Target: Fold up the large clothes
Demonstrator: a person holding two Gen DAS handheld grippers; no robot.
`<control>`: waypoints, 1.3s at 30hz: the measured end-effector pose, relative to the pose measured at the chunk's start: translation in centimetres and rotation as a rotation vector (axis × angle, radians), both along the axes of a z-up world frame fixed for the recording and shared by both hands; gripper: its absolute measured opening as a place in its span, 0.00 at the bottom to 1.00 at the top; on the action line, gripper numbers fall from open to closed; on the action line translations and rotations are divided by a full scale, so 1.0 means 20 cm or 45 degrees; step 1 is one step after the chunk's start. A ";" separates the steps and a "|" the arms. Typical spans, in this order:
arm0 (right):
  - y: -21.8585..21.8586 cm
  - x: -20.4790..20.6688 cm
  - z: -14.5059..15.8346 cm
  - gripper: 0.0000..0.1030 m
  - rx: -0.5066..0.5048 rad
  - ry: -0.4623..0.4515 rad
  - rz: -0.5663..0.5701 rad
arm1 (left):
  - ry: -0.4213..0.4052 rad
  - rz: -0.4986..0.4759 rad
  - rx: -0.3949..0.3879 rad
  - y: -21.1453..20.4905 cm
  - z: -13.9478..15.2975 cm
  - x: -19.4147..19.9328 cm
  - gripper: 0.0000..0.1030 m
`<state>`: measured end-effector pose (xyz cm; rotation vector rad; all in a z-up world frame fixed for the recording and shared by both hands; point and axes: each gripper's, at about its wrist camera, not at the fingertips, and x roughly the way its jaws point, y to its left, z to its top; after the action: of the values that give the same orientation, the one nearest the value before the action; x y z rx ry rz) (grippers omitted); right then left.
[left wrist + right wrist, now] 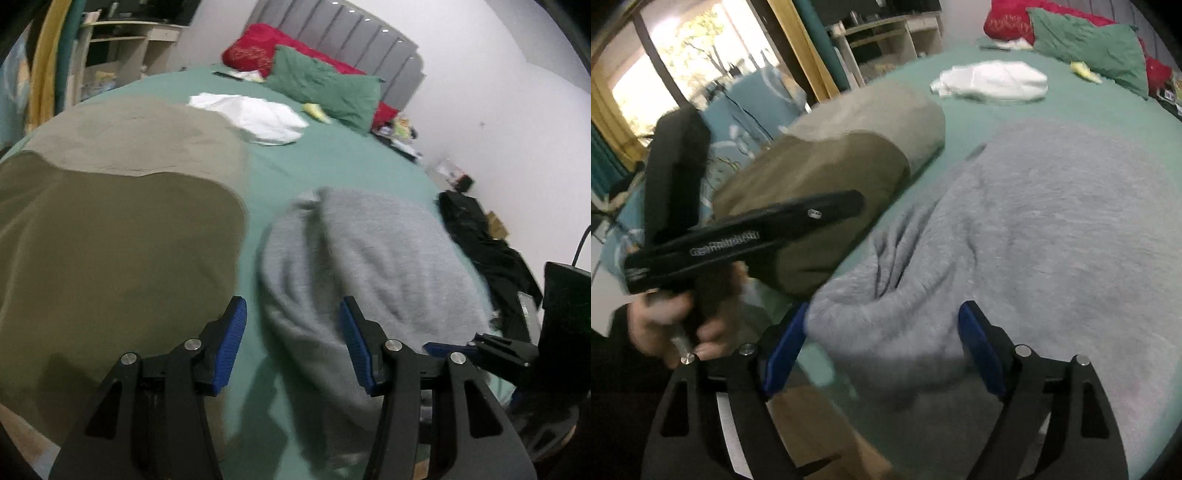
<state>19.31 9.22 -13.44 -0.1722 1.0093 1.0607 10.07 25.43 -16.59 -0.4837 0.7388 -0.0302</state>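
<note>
Both grippers spread wide above a grey garment on the green-sheeted bed.

The left gripper (293,339) holds nothing, jaws apart over the grey fleece garment's (373,266) near edge. The right gripper (882,347) likewise stands spread at the same rumpled garment; contact cannot be confirmed through the motion blur. An olive garment (118,221) lies folded just beside it. White clothing (255,116) lies near the green pillow (325,86).

A home bedroom: a bed in green sheets (332,162), grey padded headboard (332,33) at top, pillows (325,88), shelving (122,40) upper left.
</note>
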 end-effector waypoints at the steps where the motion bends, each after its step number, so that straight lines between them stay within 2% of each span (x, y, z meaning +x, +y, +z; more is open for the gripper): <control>1: -0.02 -0.01 0.03 0.80 0.018 -0.016 -0.015 | -0.029 -0.023 -0.006 -0.02 0.02 0.01 0.53; 4: -0.30 0.01 0.15 0.80 0.101 -0.077 -0.128 | -0.105 -0.097 -0.028 -0.12 0.07 0.00 0.54; 6: -0.49 0.06 0.20 0.82 0.163 -0.107 -0.248 | -0.123 -0.166 -0.050 -0.19 0.10 0.00 0.63; 8: -0.65 0.11 0.19 0.87 0.179 -0.115 -0.368 | -0.079 -0.254 -0.019 -0.30 0.08 0.04 0.65; 10: -0.81 0.22 0.09 0.87 0.169 -0.065 -0.507 | 0.049 -0.294 0.049 -0.39 0.00 0.09 0.65; 12: -0.94 0.33 -0.11 0.87 0.205 0.112 -0.634 | 0.159 -0.289 0.065 -0.41 -0.09 0.12 0.64; 13: -0.98 0.36 -0.20 0.87 0.248 0.213 -0.667 | 0.220 -0.265 0.065 -0.40 -0.14 0.12 0.60; 14: -1.01 0.38 -0.26 0.87 0.292 0.292 -0.678 | 0.250 -0.264 0.037 -0.39 -0.18 0.12 0.50; 16: -1.04 0.38 -0.40 0.87 0.482 0.467 -0.679 | 0.250 -0.271 0.012 -0.39 -0.18 0.10 0.41; 17: -1.05 0.36 -0.50 0.86 0.631 0.590 -0.688 | 0.247 -0.276 0.026 -0.40 -0.17 0.09 0.34; 18: -1.04 0.35 -0.56 0.84 0.696 0.662 -0.691 | 0.250 -0.278 0.041 -0.41 -0.17 0.07 0.31; 19: -1.03 0.33 -0.62 0.70 0.784 0.719 -0.684 | 0.257 -0.269 0.051 -0.41 -0.16 0.07 0.28; 21: -1.02 0.30 -0.64 0.59 0.806 0.696 -0.671 | 0.268 -0.252 0.056 -0.42 -0.16 0.04 0.26; 23: -1.02 0.32 -0.61 0.48 0.752 0.675 -0.650 | 0.263 -0.241 0.071 -0.43 -0.13 0.01 0.26; 26: -1.03 0.31 -0.46 0.44 0.549 0.503 -0.613 | 0.253 -0.242 0.063 -0.47 -0.06 -0.04 0.27; 27: -1.02 0.33 -0.42 0.44 0.511 0.477 -0.594 | 0.253 -0.247 0.068 -0.47 -0.04 -0.06 0.29; 29: -1.03 0.34 -0.34 0.41 0.433 0.396 -0.577 | 0.233 -0.250 0.078 -0.48 0.01 -0.09 0.42; 31: -1.06 0.31 -0.27 0.34 0.345 0.289 -0.559 | 0.206 -0.251 0.073 -0.50 0.06 -0.10 0.45; 33: -1.15 0.27 -0.23 0.22 0.236 0.198 -0.556 | 0.191 -0.254 0.045 -0.53 0.09 -0.11 0.49; 34: -1.19 0.25 -0.22 0.15 0.173 0.142 -0.553 | 0.185 -0.251 0.022 -0.54 0.10 -0.11 0.56; 35: -1.18 0.23 -0.18 0.01 0.146 0.113 -0.551 | 0.183 -0.251 0.007 -0.55 0.10 -0.10 0.62; 37: -1.28 0.21 -0.16 0.01 0.086 0.058 -0.580 | 0.200 -0.244 0.005 -0.57 0.08 -0.08 0.64; 39: -1.37 0.17 -0.15 0.01 0.106 0.054 -0.560 | 0.228 -0.212 0.036 -0.56 0.06 -0.05 0.64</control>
<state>22.68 -18.22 -16.35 0.1376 0.9823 0.7036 9.09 14.18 -15.46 -0.4001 0.9528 -0.1333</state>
